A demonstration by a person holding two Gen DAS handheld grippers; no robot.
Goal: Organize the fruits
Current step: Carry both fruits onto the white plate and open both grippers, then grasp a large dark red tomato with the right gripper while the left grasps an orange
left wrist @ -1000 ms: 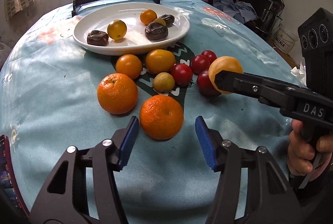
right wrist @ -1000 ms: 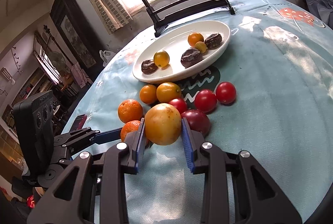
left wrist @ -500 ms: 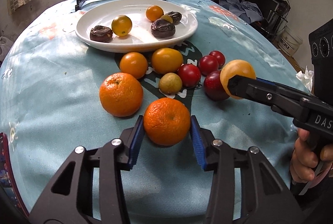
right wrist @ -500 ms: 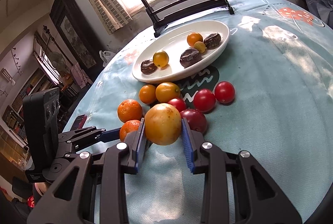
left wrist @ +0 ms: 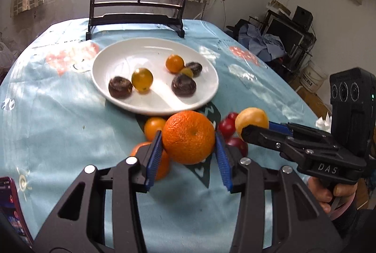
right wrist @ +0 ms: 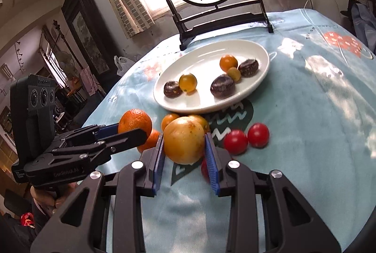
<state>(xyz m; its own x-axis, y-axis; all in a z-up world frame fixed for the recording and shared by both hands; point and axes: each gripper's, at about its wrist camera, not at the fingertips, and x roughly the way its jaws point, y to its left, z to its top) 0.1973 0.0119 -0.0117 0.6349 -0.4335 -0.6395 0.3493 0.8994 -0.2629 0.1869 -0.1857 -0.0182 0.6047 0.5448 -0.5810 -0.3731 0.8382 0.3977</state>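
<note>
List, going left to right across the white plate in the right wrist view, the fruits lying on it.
On the white oval plate: dark wrinkled fruit → yellow-orange round tomato → larger dark wrinkled fruit → small yellow fruit → dark wrinkled fruit at the right end. The orange round fruit behind them overlaps in order, so it is left out.

Second orange [left wrist: 162, 162] half behind left hand-held gripper [left wrist: 189, 154]; phone [left wrist: 11, 208] cut by frame edge.

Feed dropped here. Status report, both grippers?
Left gripper shut on orange. Right gripper shut on yellow fruit. Plate ahead, path open.
</note>
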